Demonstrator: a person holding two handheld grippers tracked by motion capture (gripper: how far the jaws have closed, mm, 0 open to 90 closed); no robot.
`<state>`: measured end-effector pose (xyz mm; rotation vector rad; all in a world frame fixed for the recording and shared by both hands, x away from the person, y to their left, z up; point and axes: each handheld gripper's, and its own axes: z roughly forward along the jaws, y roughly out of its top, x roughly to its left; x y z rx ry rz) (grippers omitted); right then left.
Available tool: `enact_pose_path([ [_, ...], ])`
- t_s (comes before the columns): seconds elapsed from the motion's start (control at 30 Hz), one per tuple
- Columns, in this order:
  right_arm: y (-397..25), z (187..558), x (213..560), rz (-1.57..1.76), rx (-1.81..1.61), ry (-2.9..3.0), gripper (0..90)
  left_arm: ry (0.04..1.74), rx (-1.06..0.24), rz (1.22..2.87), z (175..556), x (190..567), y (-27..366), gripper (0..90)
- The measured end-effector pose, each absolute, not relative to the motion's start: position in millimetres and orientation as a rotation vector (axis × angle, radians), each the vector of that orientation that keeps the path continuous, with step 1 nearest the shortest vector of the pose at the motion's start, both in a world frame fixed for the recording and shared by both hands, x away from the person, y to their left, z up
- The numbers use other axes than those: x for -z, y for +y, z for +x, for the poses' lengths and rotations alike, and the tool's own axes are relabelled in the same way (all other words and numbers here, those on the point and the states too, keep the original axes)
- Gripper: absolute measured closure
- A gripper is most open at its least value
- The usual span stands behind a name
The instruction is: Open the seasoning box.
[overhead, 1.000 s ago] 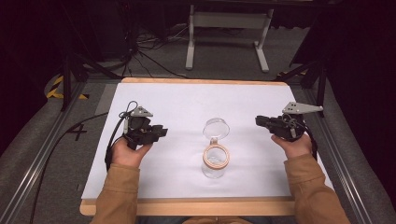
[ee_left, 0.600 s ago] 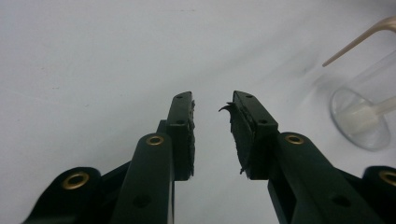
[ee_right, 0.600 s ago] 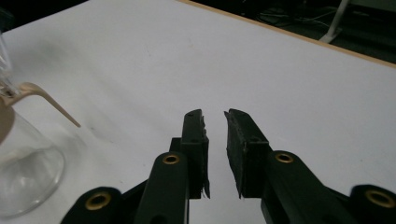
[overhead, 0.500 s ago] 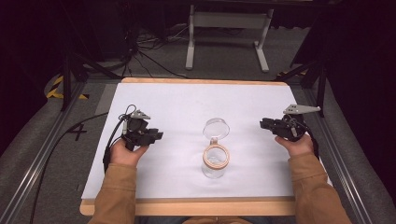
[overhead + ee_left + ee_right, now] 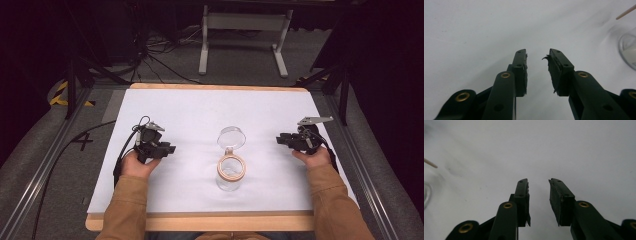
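Note:
A clear glass jar (image 5: 229,181) with a tan rim ring (image 5: 231,168) stands mid-table, its round glass lid (image 5: 231,136) swung open behind it. My left gripper (image 5: 169,148) is held to the jar's left, its jaws pointing right toward the jar. From the jar's right, my right gripper (image 5: 281,140) points left. In the left gripper view, the left gripper (image 5: 537,53) is open over bare white surface, with a glass edge (image 5: 629,51) at the far right. The right gripper (image 5: 538,181) is open too, with a sliver of glass (image 5: 426,193) at the left edge.
A white sheet (image 5: 200,112) covers the wooden table (image 5: 200,221). A cable (image 5: 65,150) trails off the table's left side. Behind the table stand a grey metal frame (image 5: 245,22) and loose cables on the floor.
Both grippers have drifted slightly toward the person's side of the table. The jar and its lid have not moved.

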<state>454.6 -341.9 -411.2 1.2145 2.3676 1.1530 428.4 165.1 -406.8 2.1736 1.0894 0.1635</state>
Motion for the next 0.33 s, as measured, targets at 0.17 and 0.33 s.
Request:
enact_pose_path([
  [0.17,-336.5,457.2,418.7,1.222,-1.1,2.435,65.4,1.103,-0.131,2.183,430.7,409.9,164.9,65.1],
  [0.33,-333.8,456.3,417.3,1.205,-1.114,2.444,57.8,1.123,-0.079,2.152,432.0,408.9,165.8,60.4],
])
